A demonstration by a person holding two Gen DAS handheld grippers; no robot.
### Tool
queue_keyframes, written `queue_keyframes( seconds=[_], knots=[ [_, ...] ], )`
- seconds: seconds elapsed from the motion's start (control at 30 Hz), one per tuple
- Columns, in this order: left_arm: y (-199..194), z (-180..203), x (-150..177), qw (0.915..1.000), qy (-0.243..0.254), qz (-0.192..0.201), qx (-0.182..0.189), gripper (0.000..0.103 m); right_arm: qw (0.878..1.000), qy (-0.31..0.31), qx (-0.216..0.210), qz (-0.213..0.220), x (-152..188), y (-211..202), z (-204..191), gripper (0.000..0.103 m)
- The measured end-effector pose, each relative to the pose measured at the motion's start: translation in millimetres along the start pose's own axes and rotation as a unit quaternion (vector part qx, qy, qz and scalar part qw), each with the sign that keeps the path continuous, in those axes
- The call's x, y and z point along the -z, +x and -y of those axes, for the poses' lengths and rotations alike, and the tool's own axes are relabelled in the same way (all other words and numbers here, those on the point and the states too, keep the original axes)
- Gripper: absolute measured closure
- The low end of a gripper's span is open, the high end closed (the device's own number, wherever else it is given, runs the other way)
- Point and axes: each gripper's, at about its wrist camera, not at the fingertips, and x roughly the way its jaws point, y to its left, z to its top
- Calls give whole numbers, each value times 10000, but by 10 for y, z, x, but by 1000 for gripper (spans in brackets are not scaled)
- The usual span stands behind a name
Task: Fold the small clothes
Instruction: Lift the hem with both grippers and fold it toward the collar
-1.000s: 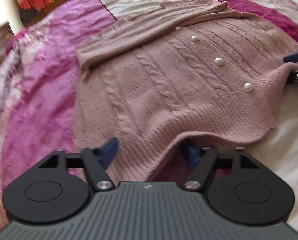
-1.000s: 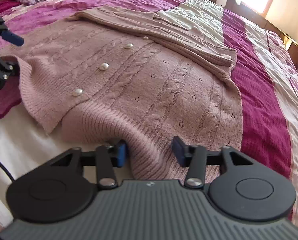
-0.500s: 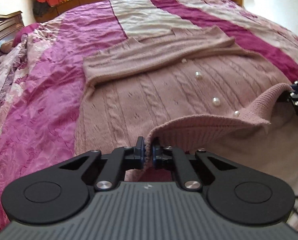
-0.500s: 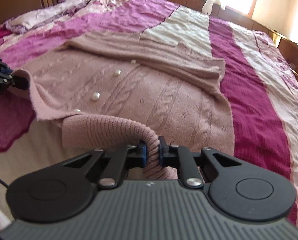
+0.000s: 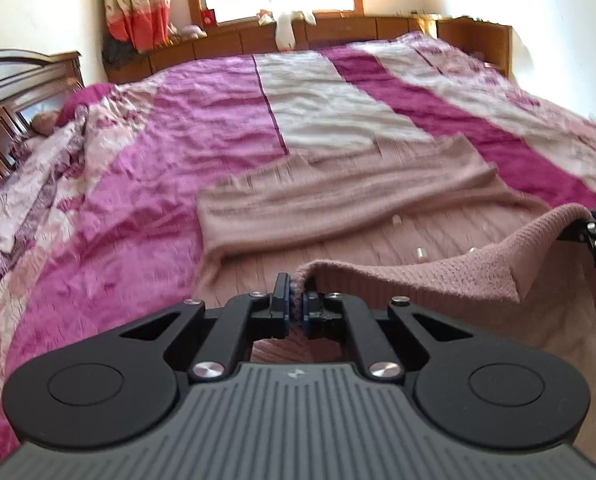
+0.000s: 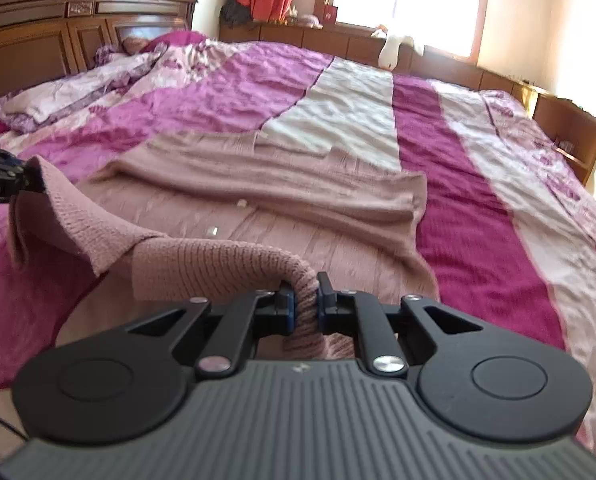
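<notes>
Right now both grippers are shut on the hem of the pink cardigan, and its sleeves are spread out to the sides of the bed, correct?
Not quite. The left gripper and right gripper are both shut on the hem of the pink cardigan, but the sleeves are not spread out: they lie folded across its body, as both wrist views show.

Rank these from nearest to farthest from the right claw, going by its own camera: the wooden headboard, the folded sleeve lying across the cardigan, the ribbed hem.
1. Ribbed hem: pinched in the right claw, draped leftward.
2. Folded sleeve: lying flat across the cardigan, mid-bed.
3. Wooden headboard: far left, at the bed's head.
</notes>
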Motion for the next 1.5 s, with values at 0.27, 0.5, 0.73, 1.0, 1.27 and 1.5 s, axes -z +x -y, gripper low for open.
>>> queue_keyframes(
  seconds=[0.27, 0.5, 0.73, 1.0, 1.27, 1.5],
  knots=[
    [262, -45, -407, 9991, -129, 377, -143, 97, 9991, 0, 124, 400, -374, 210, 57, 90],
    [601, -160, -771, 9967, -347, 666, -305, 98, 9975, -40, 251, 659, -712, 458, 113, 90],
    [997, -192, -1196, 9935, -288, 984, -499, 98, 9952, -60, 455, 859, -1025, 776, 199, 91],
    [1701, -136, -1521, 9938, -132, 924, -604, 98, 9943, 33, 742, 763, -1190, 1328, 320, 91],
    [2601, -149, -1468, 9968, -241, 416, -637, 98, 9955, 42, 859, 402, -1150, 1974, 341, 90],
    [3179, -116, -1221, 9970, -81, -162, -750, 97, 9959, -175, 880, -64, -939, 2382, 328, 90]
  ],
)
